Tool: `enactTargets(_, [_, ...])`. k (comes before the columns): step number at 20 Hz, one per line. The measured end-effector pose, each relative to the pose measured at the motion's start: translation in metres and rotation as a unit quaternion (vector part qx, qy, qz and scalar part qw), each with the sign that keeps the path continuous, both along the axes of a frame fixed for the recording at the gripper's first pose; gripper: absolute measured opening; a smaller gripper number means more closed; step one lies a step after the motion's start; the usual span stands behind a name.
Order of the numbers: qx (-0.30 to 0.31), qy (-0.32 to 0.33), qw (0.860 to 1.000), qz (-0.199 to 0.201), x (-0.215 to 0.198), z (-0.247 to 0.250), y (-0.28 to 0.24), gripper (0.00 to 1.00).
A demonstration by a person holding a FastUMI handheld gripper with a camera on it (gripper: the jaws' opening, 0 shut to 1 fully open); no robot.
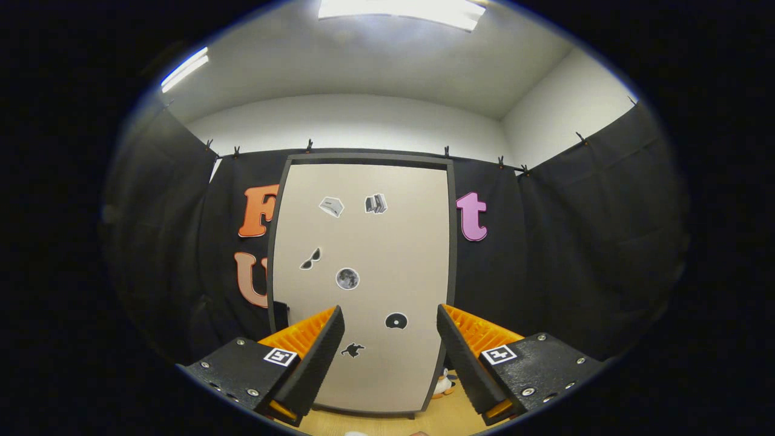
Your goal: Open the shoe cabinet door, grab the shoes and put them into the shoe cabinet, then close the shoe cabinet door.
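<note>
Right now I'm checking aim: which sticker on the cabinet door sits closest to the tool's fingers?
The dark splat-shaped sticker, lowest on the shoe cabinet door, just beside one finger of the open tool. The disc sticker sits higher, mid-gap.

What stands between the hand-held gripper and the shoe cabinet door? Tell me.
Nothing: in the gripper view the hand-held gripper is open, its fingers apart, and the stretch to the closed shoe cabinet door beyond them is bare.

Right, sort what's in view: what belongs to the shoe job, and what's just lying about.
For the job:
- shoe cabinet door, closed, straight ahead
- tongs, open, empty, short of the door

Just lying about:
- stickers scattered over the door
- small toy on the floor by the cabinet's lower corner, too hidden to identify
</note>
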State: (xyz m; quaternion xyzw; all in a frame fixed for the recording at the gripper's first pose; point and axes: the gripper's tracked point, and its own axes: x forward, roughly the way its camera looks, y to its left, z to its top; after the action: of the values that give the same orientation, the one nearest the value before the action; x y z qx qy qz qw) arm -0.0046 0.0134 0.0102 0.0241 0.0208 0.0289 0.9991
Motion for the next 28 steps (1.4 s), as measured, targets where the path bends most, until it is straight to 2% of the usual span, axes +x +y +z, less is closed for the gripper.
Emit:
enactTargets(7, [0.032, 0.054, 0.997, 0.049, 0.013, -0.033, 0.058, 0.95])
enactTargets(14, [0.053, 0.136, 0.984, 0.103, 0.027, -0.078, 0.139, 0.94])
enactTargets(24, [0.036, 0.2, 0.975, 0.092, 0.071, -0.127, 0.199, 0.84])
enactTargets(28, [0.041, 0.204, 0.976, 0.069, 0.093, -0.136, 0.211, 0.77])
